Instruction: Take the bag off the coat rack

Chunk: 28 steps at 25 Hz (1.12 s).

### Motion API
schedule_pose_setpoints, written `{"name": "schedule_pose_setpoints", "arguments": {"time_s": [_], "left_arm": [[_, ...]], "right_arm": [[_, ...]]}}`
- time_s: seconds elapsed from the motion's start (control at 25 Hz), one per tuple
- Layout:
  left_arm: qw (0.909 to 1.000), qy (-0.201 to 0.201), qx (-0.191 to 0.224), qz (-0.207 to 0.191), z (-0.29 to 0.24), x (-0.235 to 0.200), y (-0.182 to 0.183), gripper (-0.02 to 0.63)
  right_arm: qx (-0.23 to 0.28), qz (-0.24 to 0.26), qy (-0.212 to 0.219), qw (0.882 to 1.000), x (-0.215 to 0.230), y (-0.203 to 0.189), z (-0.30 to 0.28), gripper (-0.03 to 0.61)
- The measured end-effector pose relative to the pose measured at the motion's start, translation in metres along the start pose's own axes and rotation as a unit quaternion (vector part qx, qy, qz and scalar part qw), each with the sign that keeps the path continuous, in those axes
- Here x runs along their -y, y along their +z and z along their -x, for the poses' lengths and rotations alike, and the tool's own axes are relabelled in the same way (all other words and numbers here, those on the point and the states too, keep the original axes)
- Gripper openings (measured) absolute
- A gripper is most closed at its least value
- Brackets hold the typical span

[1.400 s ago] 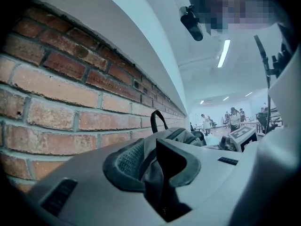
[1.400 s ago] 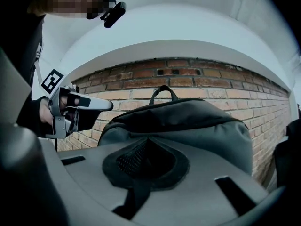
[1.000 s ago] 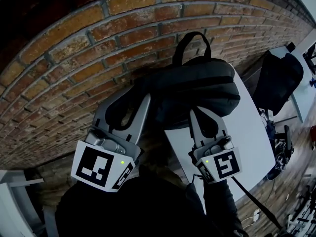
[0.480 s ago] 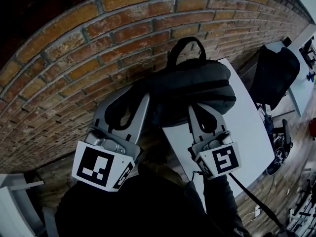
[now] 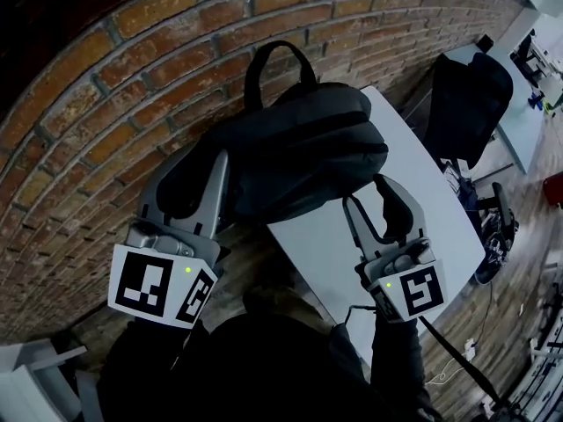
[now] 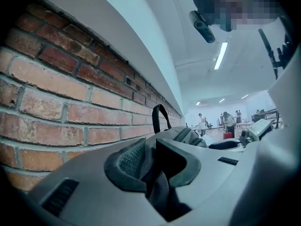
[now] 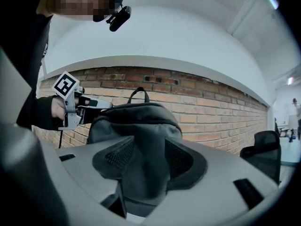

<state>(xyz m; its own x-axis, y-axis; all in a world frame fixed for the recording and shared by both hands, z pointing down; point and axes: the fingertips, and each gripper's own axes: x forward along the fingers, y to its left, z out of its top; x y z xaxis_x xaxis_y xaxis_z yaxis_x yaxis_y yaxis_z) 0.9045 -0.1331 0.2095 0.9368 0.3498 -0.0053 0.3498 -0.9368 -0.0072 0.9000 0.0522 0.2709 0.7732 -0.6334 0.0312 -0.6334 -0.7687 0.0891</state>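
One black bag (image 5: 299, 148) lies on the white desk (image 5: 325, 253) by the brick wall (image 5: 106, 77). Left gripper (image 6: 148, 159) fingers pinch its cloth; right gripper (image 7: 146, 159) fingers have just opened wide beside it.

Head view looks steeply down; both gripper views share the bag (image 5: 299, 148).

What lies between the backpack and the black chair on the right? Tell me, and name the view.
Only a bare strip of the white table separates the backpack from the black chair; the head view shows it.
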Motion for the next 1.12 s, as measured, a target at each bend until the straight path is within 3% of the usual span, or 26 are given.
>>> {"name": "schedule_pose_setpoints", "arguments": {"time_s": [0.16, 0.36, 0.52, 0.6, 0.72, 0.76, 1.12], "left_arm": [[1.0000, 0.005, -0.002, -0.002, -0.004, 0.002, 0.001, 0.074], [0.9998, 0.009, -0.009, -0.013, -0.004, 0.006, 0.001, 0.074], [0.9996, 0.014, -0.015, -0.022, -0.006, 0.006, 0.001, 0.074], [0.9994, 0.015, -0.017, -0.027, -0.007, 0.006, 0.001, 0.074], [0.9990, 0.018, -0.020, -0.035, -0.009, 0.005, 0.002, 0.074], [0.9989, 0.020, -0.021, -0.038, -0.010, 0.004, 0.003, 0.072], [0.9975, 0.047, -0.032, -0.041, -0.013, -0.018, 0.001, 0.072]], "right_arm": [[0.000, -0.004, -0.032, 0.999, 0.028, -0.014, 0.005, 0.231], [0.002, -0.030, -0.029, 0.999, 0.038, -0.035, -0.011, 0.242], [0.031, -0.032, -0.027, 0.999, 0.044, -0.031, -0.025, 0.241], [0.045, -0.029, -0.015, 0.998, 0.044, -0.029, -0.031, 0.197], [0.075, -0.035, -0.001, 0.997, 0.042, -0.025, -0.043, 0.053], [0.085, -0.038, -0.001, 0.996, 0.042, -0.023, -0.047, 0.038], [0.142, -0.029, 0.008, 0.989, 0.076, 0.003, -0.097, 0.029]]}}
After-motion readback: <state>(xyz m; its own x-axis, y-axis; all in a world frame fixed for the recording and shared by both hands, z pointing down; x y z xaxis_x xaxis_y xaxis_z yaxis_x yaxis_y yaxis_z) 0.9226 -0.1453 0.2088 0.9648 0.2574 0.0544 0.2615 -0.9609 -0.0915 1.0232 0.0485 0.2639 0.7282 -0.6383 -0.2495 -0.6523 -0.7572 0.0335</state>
